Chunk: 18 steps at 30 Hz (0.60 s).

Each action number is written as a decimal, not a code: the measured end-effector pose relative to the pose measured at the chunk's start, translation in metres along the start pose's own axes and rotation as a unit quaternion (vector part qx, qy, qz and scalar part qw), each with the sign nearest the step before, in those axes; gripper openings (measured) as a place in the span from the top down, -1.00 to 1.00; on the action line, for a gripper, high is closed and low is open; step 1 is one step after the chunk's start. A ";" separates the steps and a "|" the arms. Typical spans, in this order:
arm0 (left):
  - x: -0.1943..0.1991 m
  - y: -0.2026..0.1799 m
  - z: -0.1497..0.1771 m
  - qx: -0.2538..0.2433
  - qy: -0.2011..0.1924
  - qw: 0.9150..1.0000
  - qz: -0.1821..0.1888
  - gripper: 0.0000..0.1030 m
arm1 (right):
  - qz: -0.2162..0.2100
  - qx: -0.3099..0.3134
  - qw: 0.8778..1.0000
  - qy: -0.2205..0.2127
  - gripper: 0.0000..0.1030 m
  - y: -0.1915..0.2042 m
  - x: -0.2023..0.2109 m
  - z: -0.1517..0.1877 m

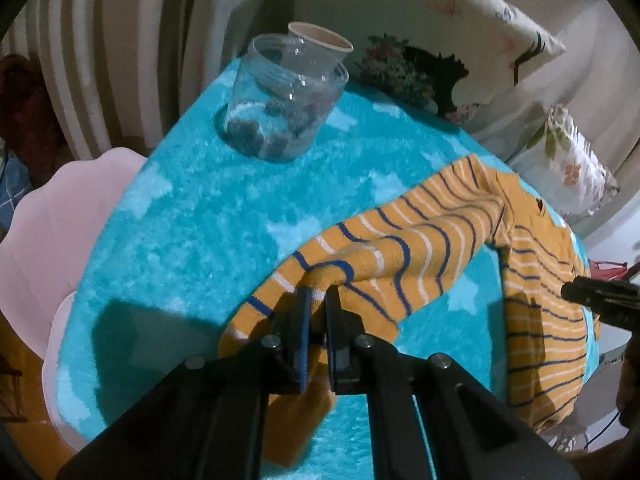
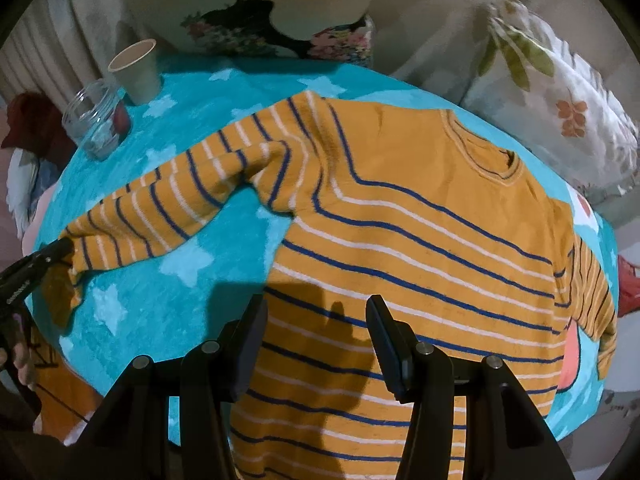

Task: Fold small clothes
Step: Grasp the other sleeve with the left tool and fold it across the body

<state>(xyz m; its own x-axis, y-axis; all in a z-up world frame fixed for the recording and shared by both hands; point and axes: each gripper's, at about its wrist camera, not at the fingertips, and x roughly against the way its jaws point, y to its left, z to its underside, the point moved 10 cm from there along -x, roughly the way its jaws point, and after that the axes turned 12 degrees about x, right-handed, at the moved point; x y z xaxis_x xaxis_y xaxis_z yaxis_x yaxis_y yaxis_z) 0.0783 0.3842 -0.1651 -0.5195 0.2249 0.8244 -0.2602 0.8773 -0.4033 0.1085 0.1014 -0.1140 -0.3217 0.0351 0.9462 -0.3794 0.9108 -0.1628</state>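
Observation:
A small orange sweater with blue and white stripes lies flat on a turquoise star-patterned blanket. Its left sleeve stretches out to the side. My left gripper is shut on the sleeve's cuff end, and it shows at the left edge of the right wrist view. My right gripper is open and empty, just above the sweater's lower body. It shows at the right edge of the left wrist view.
A clear plastic jar with dark items and a paper cup stand at the blanket's far left corner. Floral pillows lie behind and to the right. A pink scalloped chair is beyond the left edge.

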 end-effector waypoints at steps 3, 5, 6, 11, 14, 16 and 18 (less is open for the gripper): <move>0.008 -0.006 -0.005 -0.002 -0.011 1.000 -0.002 0.87 | -0.008 -0.009 1.000 -0.009 -0.07 -0.005 0.000 0.003; 0.013 -0.014 -0.008 -0.001 -0.016 1.000 -0.004 0.87 | -0.013 -0.004 1.000 -0.012 -0.07 -0.006 -0.001 0.007; 0.017 -0.018 -0.008 0.001 -0.021 1.000 -0.006 0.87 | -0.018 0.000 1.000 -0.015 -0.07 -0.008 -0.003 0.009; 0.038 -0.049 -0.005 0.008 -0.042 0.999 -0.012 0.87 | -0.043 0.002 0.998 -0.045 -0.07 -0.027 -0.001 0.017; 0.051 -0.086 -0.001 0.004 -0.049 0.999 0.000 0.87 | -0.059 -0.018 0.996 -0.068 -0.07 -0.052 0.003 0.026; 0.059 -0.122 0.002 -0.013 -0.057 0.998 0.013 0.87 | -0.068 -0.040 0.994 -0.081 -0.07 -0.075 0.005 0.036; 0.064 -0.165 0.006 -0.034 -0.069 0.997 0.027 0.87 | -0.078 -0.067 0.991 -0.090 -0.07 -0.101 0.003 0.050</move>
<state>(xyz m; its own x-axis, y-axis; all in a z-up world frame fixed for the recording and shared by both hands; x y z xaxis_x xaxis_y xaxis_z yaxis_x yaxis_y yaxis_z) 0.0835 0.2516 -0.0482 -0.6394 0.2169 0.7376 -0.1754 0.8929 -0.4146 0.1026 -0.0109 -0.1083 -0.4225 -0.1744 0.8894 -0.3222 0.9461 0.0325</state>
